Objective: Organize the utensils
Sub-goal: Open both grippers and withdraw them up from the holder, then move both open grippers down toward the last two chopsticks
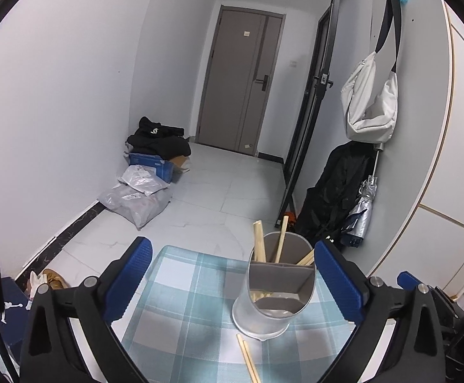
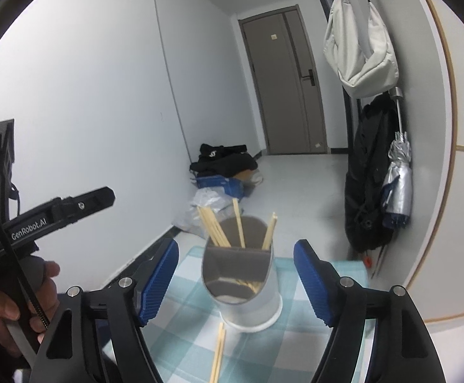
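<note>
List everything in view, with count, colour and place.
holder: one, grey, divided, on the cloth
chopsticks in holder: several, pale wood, back compartment
loose chopsticks: two, pale wood, on cloth before holder
cloth: one, teal checked, on table
door: one, grey-brown, far end
bag: one, off-white, hanging on right wall
umbrella: one, silver, below bag
left gripper: black, blue pads, open
right gripper: black, blue pads, open

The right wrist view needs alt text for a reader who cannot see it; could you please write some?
A grey utensil holder with chopsticks standing in its back compartment sits on a blue checked tablecloth, framed by the open, empty right tool. A loose pair of chopsticks lies in front of the holder. At left, a hand holds the other tool.
</note>
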Motion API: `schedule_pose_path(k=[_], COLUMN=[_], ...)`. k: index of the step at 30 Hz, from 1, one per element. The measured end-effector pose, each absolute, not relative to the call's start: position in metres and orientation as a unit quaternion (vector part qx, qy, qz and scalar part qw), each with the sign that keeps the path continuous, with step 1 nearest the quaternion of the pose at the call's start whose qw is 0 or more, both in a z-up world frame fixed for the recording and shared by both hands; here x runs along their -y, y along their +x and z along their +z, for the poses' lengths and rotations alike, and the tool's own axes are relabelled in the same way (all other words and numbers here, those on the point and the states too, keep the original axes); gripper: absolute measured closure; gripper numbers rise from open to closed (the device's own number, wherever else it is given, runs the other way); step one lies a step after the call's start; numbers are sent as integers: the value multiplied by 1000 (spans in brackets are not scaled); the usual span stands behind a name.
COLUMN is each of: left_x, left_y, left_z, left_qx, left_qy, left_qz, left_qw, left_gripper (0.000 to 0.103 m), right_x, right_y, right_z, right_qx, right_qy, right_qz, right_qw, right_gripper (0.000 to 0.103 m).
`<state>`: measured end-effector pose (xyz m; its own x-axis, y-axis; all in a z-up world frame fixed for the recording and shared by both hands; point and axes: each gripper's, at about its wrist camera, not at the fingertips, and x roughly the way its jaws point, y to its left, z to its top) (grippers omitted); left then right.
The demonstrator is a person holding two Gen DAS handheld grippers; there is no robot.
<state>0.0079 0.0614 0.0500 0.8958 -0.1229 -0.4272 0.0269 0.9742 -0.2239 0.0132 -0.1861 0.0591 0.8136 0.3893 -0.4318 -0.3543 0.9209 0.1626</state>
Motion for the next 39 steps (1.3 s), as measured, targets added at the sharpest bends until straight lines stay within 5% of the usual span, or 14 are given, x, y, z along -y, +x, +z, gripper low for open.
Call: schedule_pose_path(k=[17, 27, 39], left_x=[-78, -92, -94], left_y=[19, 42, 55], left_z=[-31, -66, -72], left_qx=[-288, -371, -408], left_qy=[-134, -148, -144], left_qz=[-5, 3, 12], left_qw=[948, 917, 901], left_gripper=[2, 2, 2], right_x=[177, 156, 118], right_y=[15, 46, 65], right_z=[-13, -78, -122], right_qx=[-313, -429, -490], right_qy=[8, -6, -62], right_qz=[182, 173, 186], right_qw=[932, 887, 849], right_gripper=[26, 26, 45])
